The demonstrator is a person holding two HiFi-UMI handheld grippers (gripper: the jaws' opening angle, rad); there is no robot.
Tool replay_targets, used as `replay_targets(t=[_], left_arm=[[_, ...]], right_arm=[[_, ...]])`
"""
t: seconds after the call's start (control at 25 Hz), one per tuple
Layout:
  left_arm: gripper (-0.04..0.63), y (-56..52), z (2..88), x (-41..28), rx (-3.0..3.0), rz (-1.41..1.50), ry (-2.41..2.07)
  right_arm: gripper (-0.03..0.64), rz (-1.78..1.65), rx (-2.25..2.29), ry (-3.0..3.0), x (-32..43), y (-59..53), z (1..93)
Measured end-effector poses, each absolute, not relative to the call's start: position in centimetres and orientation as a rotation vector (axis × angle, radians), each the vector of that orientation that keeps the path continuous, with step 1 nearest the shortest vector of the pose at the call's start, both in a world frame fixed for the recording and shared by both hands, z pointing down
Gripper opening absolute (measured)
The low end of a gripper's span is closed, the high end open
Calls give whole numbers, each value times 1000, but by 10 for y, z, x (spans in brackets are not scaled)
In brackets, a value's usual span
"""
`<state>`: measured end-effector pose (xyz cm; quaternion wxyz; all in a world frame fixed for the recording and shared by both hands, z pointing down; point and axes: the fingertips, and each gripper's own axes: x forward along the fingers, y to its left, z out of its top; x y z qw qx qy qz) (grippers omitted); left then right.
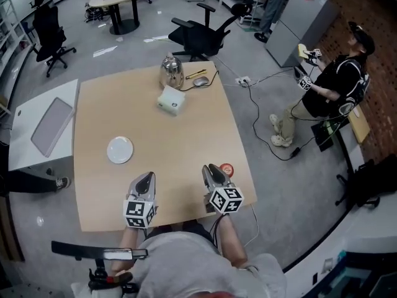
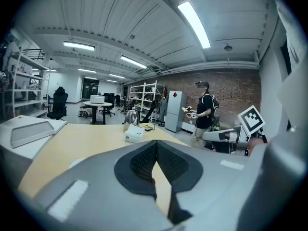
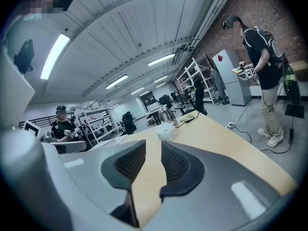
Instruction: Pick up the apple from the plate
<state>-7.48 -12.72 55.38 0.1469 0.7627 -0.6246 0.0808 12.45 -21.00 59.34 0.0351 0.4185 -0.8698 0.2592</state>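
1. My left tool (image 2: 155, 143) is closed, its pads meeting at the tips with nothing gripped.
2. My right tool (image 3: 153, 148) stands a narrow gap open; only bench (image 1: 186, 123) shows through.
3. The red apple (image 1: 226, 169) lies on the bench just beside my right tool.
4. The white plate (image 1: 120, 149) sits ahead of my left tool, well apart from the apple.

Bare tabletop (image 1: 186, 143) between plate (image 1: 120, 149) and white box (image 1: 171, 99)
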Motion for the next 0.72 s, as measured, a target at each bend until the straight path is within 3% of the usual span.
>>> replay_targets(t=[0.72], left_arm=[[20, -124, 537, -114, 2126, 118, -1908]], right_arm=[[53, 652, 1119, -2753, 71, -200, 566]])
